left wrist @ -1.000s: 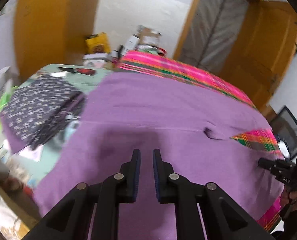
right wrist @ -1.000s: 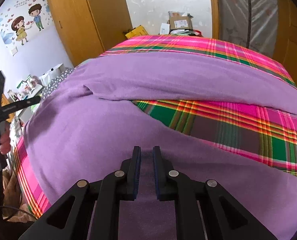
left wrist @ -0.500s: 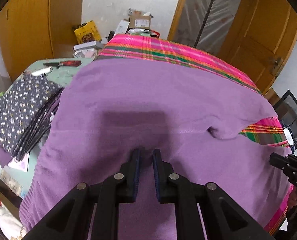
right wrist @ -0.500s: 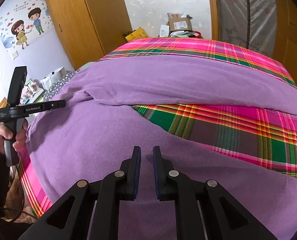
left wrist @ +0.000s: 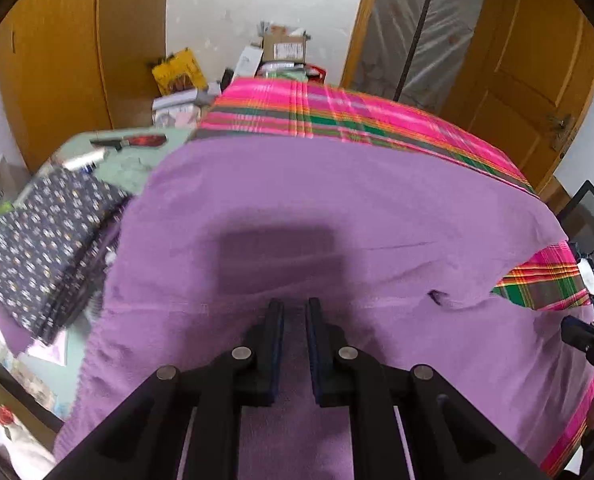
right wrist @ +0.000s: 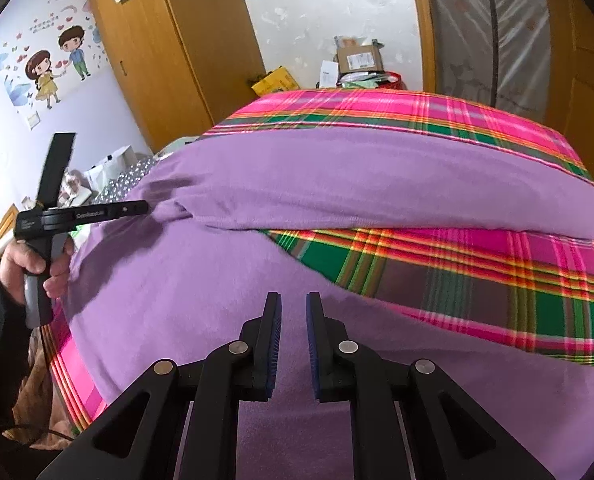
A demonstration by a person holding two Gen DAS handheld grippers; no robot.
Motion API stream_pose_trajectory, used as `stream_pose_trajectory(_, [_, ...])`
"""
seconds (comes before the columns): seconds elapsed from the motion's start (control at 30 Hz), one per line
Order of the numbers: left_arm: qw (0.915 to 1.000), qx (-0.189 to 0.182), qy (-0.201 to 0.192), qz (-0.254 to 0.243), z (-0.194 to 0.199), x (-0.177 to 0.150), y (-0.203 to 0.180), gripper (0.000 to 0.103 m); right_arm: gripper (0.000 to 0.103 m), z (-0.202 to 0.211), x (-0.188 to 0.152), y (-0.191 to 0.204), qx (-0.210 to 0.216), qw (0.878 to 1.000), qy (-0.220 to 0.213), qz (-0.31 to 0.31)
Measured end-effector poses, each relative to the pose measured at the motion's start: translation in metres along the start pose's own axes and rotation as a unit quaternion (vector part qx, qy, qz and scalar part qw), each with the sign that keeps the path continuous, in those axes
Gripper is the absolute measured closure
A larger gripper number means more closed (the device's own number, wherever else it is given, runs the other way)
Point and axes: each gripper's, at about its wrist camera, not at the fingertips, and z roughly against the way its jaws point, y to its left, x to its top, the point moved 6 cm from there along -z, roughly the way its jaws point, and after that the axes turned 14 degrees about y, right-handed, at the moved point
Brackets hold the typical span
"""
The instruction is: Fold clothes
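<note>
A purple long-sleeved garment [left wrist: 337,200] lies spread over the plaid bed cover [left wrist: 337,116]. My left gripper [left wrist: 295,306] has its tips down at the cloth, left of the armpit fold [left wrist: 437,296]. A narrow gap shows between its pads, and no cloth is visibly pinched. In the right wrist view the left gripper [right wrist: 143,208] touches the garment [right wrist: 177,280] beside that fold, held by a hand [right wrist: 37,264]. My right gripper [right wrist: 293,300] hovers over the near part of the garment, jaws slightly apart with nothing gripped. One sleeve [right wrist: 377,184] runs across the far side.
A folded dark patterned cloth [left wrist: 45,248] lies on a green side table [left wrist: 137,168] left of the bed, with a red-handled tool [left wrist: 137,142] behind it. Boxes [left wrist: 285,46] are piled past the far end. A black chair [left wrist: 593,216] stands at the right.
My left gripper has moved in over the garment and sunk to its surface near the armpit fold. The right gripper has hardly moved; a small ridge of cloth between its tips has gone flat.
</note>
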Motion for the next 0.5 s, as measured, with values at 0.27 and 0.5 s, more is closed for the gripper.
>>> stream_pose_trajectory(0.27, [0.9974, 0.021, -0.068, 0.009, 0.055, -0.009, -0.02, 0.091, 0.089, 0.006, -0.006, 0.003, 0.003, 1.0, -0.002, 0.004])
stream_pose_trajectory(0.5, [0.9909, 0.004, -0.131, 0.03, 0.102, -0.008, -0.024, 0.091, 0.082, 0.036, 0.0, 0.001, 0.001, 0.999, -0.047, -0.002])
